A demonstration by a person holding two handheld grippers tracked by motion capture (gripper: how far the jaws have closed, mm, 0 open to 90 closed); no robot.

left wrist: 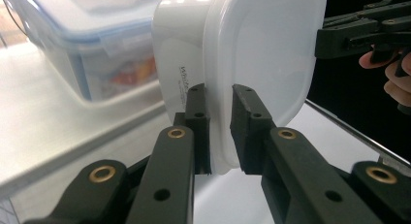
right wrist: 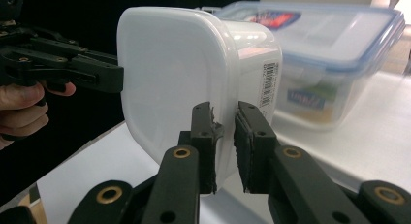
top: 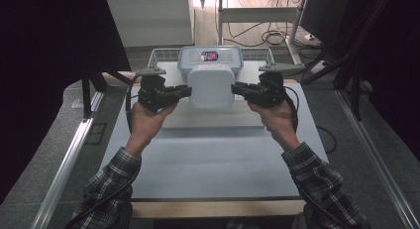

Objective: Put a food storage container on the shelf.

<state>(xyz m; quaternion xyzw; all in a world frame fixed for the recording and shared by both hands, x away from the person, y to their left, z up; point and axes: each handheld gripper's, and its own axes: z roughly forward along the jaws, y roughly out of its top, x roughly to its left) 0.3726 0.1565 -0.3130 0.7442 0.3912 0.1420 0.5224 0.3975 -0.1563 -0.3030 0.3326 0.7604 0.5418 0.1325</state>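
Above the counter: a white tub is being held aloft between both hands, tipped on its side so that its flat lid is facing the person.

Left hand-held gripper: it is being kept clenched on the tub's lid rim at the tub's 9 o'clock edge; in the left gripper view the rim is being pinched between the two black pads.

Right hand-held gripper: it is being kept clenched on the rim at the tub's 3 o'clock edge; in the right gripper view the pads are being pressed on that lip.

Key relation: the tub is being spanned from 9 to 3 o'clock, its depth running away from the person toward 12 o'clock; neither hand is being placed nearer, so any coming move is judged to turn on both hands travelling together.

Risk: only a thin lip is being gripped on each side, so a twist or uneven pull is judged likely to spring the lid or slip the tub.

Behind the tub: a clear lidded box with blue clips is being kept in a wire basket at 12 o'clock, just beyond the tub.

Surface: a pale sheet on the counter is being left bare under the tub toward 6 o'clock.

Room: dark drapes are being hung at 9 and 3 o'clock; cables and a metal frame are being seen on the floor toward 1 o'clock.
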